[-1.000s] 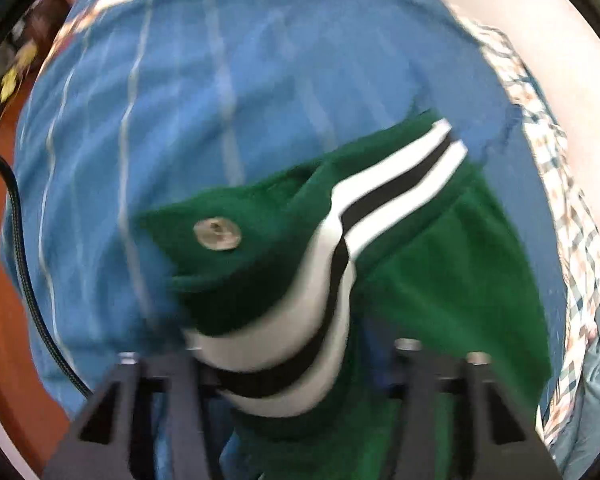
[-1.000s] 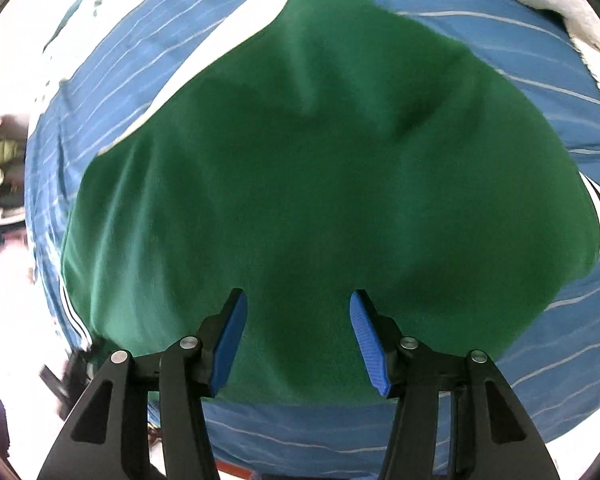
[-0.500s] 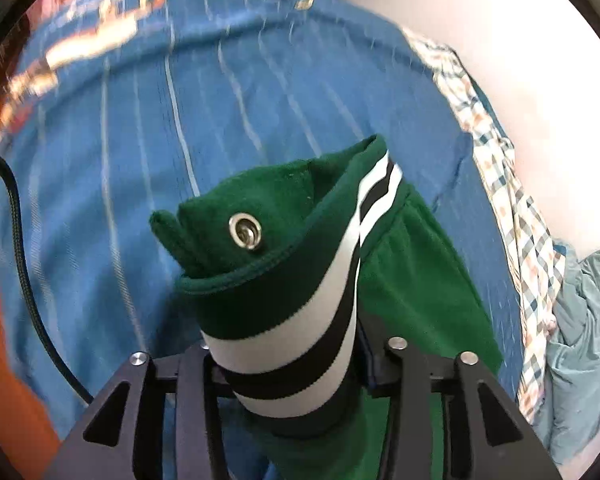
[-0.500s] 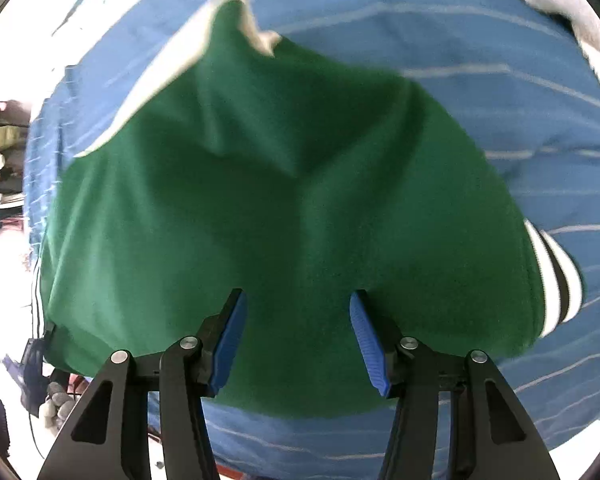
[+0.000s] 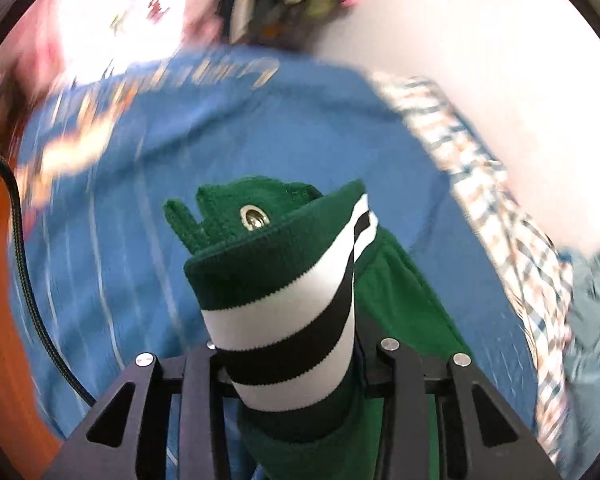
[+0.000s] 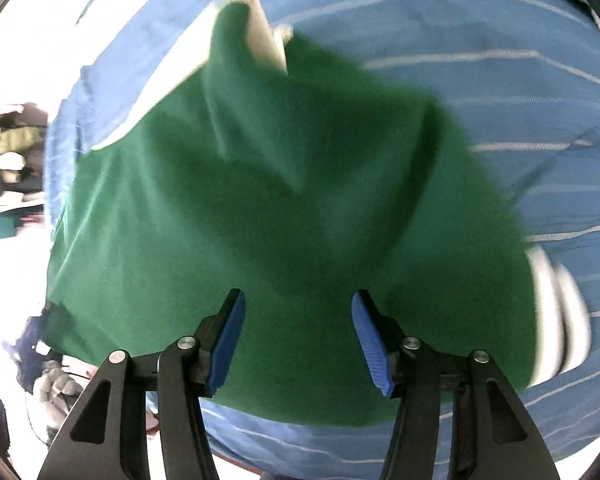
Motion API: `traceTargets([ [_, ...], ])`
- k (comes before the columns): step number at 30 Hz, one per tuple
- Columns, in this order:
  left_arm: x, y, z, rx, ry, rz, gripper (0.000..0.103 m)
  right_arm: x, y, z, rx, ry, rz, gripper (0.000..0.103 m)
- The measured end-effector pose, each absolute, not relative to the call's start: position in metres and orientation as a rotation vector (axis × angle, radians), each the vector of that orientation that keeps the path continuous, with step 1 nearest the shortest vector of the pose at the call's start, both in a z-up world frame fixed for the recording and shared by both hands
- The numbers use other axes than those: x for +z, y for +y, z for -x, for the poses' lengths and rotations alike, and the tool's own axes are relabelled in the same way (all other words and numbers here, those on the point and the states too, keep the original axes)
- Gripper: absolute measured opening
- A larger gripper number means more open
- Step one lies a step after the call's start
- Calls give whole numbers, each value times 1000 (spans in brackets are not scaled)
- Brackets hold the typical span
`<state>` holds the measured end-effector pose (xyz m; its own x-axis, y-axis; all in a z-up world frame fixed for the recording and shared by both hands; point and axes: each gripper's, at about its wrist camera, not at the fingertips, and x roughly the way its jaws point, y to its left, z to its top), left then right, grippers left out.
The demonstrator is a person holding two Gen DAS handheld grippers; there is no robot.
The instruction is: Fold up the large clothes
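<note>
The left gripper (image 5: 296, 364), its jaws just having closed further, is clamped on the striped cuff (image 5: 288, 320) of the green garment (image 5: 404, 300), raised above the blue striped sheet (image 5: 220, 128).

The right gripper (image 6: 298, 340) stands apart, empty, over the garment's body (image 6: 284, 200), which spreads ahead toward the sheet's far edge.

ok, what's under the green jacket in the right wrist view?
The blue striped sheet shows around the green jacket on all sides. What lies directly beneath it is covered.
</note>
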<state>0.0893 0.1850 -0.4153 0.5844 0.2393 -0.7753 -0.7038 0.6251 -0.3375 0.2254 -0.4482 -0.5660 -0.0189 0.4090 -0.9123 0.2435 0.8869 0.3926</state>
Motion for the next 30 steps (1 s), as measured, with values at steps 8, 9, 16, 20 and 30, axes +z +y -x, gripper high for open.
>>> traceTargets([
  [8,-306,89,-140,308,697,281,31,-530,-462,-209,135,1548,-532,63],
  [9,-302,57,-143,233,709,244,31,-532,-469,-204,118,1550,-528,63],
  [16,-346,-141,-129,-221,871,158,31,-556,-535,-166,13,1579,-676,63],
  [20,-409,-220,-116,-336,1011,128,30,-563,-555,-156,-42,1582,-689,63],
  [30,-469,-262,-116,-307,1216,-14,39,-557,-589,-142,-60,1546,-601,94],
])
